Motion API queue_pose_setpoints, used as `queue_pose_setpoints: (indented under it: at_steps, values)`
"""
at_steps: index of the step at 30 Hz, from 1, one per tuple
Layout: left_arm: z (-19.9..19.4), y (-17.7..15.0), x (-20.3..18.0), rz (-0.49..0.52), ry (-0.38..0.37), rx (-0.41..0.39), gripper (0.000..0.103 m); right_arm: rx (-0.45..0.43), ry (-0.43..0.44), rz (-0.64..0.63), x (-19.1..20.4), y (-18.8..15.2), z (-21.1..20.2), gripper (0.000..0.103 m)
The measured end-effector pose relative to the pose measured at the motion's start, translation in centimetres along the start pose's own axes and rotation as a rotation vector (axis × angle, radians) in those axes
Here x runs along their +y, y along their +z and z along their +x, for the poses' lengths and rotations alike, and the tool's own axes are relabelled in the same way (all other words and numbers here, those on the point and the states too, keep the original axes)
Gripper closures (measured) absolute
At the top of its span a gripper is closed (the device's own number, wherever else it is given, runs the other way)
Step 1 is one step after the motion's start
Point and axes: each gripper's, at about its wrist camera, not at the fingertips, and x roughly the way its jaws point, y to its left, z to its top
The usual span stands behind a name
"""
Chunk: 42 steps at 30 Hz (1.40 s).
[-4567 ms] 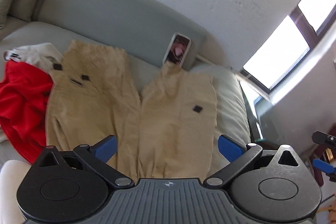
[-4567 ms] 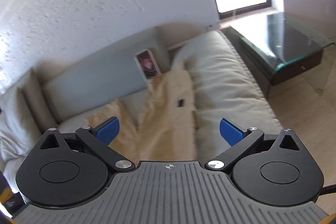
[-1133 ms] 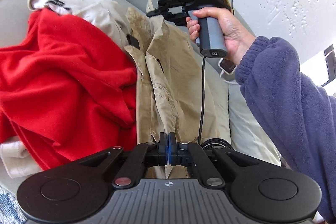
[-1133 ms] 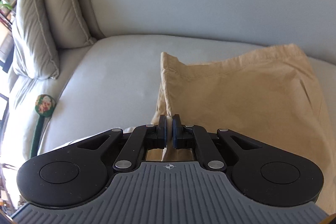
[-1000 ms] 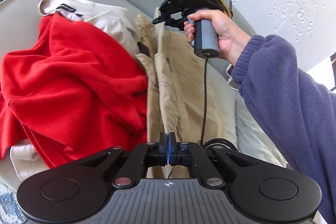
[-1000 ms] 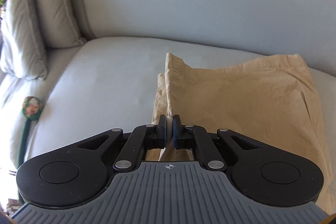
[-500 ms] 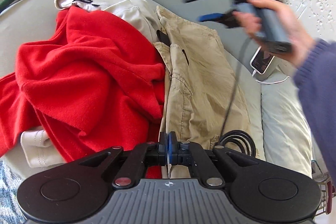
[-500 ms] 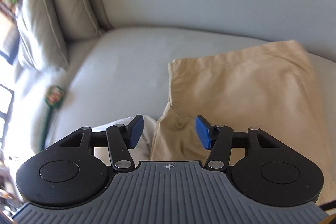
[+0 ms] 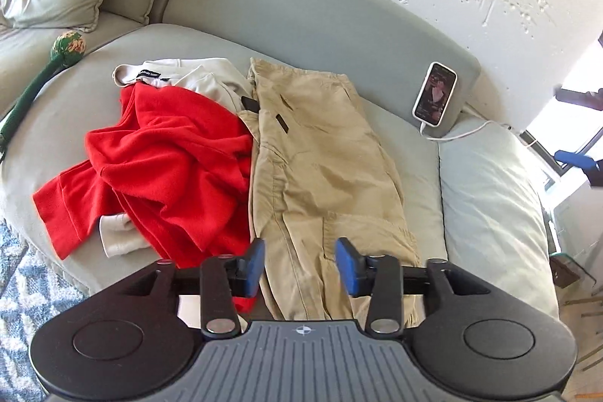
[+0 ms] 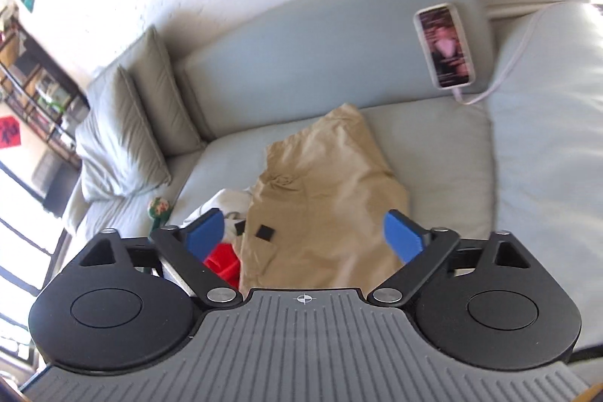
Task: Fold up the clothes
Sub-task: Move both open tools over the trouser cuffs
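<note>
We find the tan trousers (image 9: 320, 168) lying folded lengthwise on the sofa seat (image 9: 418, 183), their left edge touching the red garment (image 9: 169, 161). The left gripper (image 9: 299, 264) has its jaws opening, nothing between them. The right gripper (image 10: 303, 232), jaws opening wide, appears clear of the cloth; its view is blurred.

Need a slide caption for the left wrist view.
Left gripper opening above folded khaki trousers beside a red fleece.

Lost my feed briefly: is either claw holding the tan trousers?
No. Both claws, left and right, are opening and empty; the tan trousers lie on the sofa.
</note>
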Motion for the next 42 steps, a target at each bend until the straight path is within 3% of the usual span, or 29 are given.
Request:
queue_pose_setpoints:
  at_steps: [3,4,5,6,7,9,11,13,15,18,20,22,23,24,26,28,30,33,35,39,42]
  values:
    - [1.8,-1.1,-1.4,0.026,-0.065,0.031,0.065,0.042,-0.029,0.006,-2.0,-4.4,0.0,0.010]
    - [2.5,-1.3,-2.0,0.039,-0.070,0.037,0.066,0.057,-0.040,0.009,-2.6,-5.9,0.2,0.015]
    - [3.3,-1.4,-2.6,0.062,-0.058,0.035,0.078,0.075,-0.062,0.018,-3.2,-7.3,1.3,0.021]
    - [4.0,-1.5,-3.3,0.088,-0.042,0.031,0.094,0.093,-0.082,0.028,-3.8,-8.7,2.5,0.040]
    - [4.7,-1.5,-4.1,0.123,-0.022,0.015,0.095,0.113,-0.093,0.046,-4.4,-10.0,4.0,0.058]
    - [6.1,-1.4,-5.2,0.179,0.005,0.001,0.095,0.136,-0.084,0.085,-5.2,-12.0,6.5,0.067]
    - [7.7,-1.4,-5.9,0.218,0.029,0.009,0.095,0.168,-0.061,0.115,-5.6,-13.7,9.0,0.067]
    - [9.5,-1.4,-5.4,0.210,0.064,0.065,0.095,0.170,-0.059,0.055,-4.8,-14.7,10.6,0.067]
    - [11.0,-2.0,-4.0,0.164,0.117,0.154,0.095,0.168,-0.065,-0.035,-3.8,-15.4,11.9,0.066]
    - [11.6,-2.8,-1.6,0.079,0.156,0.239,0.094,0.264,-0.149,-0.151,-3.2,-16.5,13.8,0.065]
    - [9.9,-2.7,-1.5,0.089,0.138,0.214,0.095,0.276,-0.148,-0.076,-4.3,-16.6,13.0,0.064]
    - [7.9,-2.6,-1.9,0.113,0.134,0.167,0.086,0.239,-0.137,-0.045,-4.7,-16.3,10.9,0.064]
    - [6.9,-2.6,-2.2,0.125,0.135,0.142,0.070,0.203,-0.129,-0.044,-4.7,-16.0,9.5,0.064]
    - [6.0,-2.5,-2.4,0.126,0.135,0.114,0.061,0.166,-0.121,-0.044,-4.7,-15.7,8.1,0.063]
    - [4.2,-2.3,-2.9,0.103,0.113,0.071,0.058,0.127,-0.110,-0.017,-4.7,-15.0,5.8,0.055]
    - [2.8,-2.1,-3.2,0.079,0.091,0.046,0.051,0.115,-0.087,0.037,-4.5,-14.0,3.9,0.040]
    - [1.6,-2.0,-3.9,0.092,0.087,0.020,0.041,0.099,-0.054,0.063,-4.0,-13.6,2.4,0.032]
    - [0.1,-2.0,-5.2,0.150,0.098,-0.020,0.036,0.092,-0.027,0.042,-2.7,-13.7,0.8,0.023]
    - [-0.8,-1.9,-5.1,0.162,0.102,-0.039,0.034,0.115,-0.035,-0.010,-1.7,-14.3,-0.1,0.023]
    - [-1.6,-1.7,-3.9,0.144,0.098,-0.064,0.031,0.161,-0.024,-0.076,-0.9,-16.2,-2.4,0.021]
    - [-0.9,-1.4,-3.1,0.102,0.091,-0.049,0.029,0.110,-0.025,-0.074,-0.8,-16.8,-3.7,0.018]
